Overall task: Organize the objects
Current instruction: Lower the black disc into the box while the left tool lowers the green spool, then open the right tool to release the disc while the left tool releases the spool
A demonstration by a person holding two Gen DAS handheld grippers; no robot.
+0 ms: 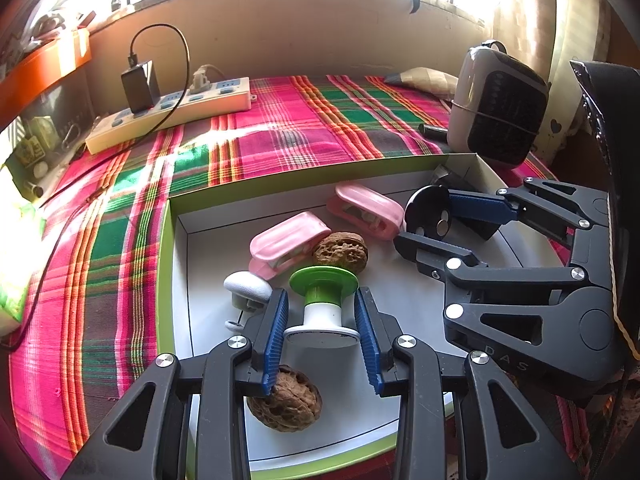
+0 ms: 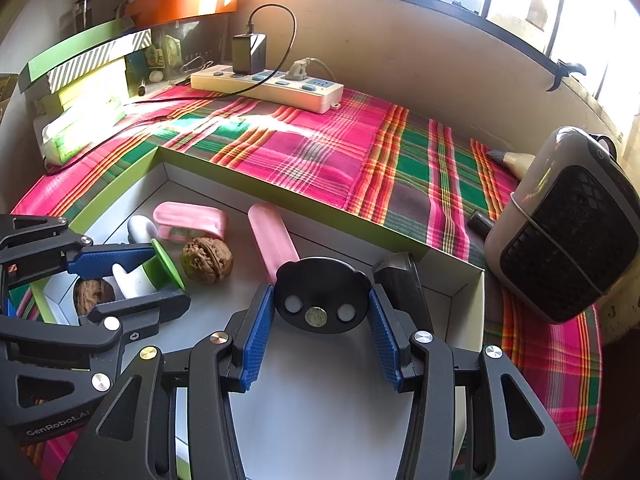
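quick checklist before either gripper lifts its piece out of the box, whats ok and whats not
1. Left gripper on the green and white spool: pads sit at both sides of its base, firm grip cannot tell.
2. Right gripper on the black disc: pads touch both edges, ok.
3. The two grippers stand apart inside the box: ok.
4. Walnut lies under the left finger, may get nudged: not ok.
5. Second walnut and pink clip sit close behind the spool, touching cannot tell.
6. Space above both pieces is free: ok.
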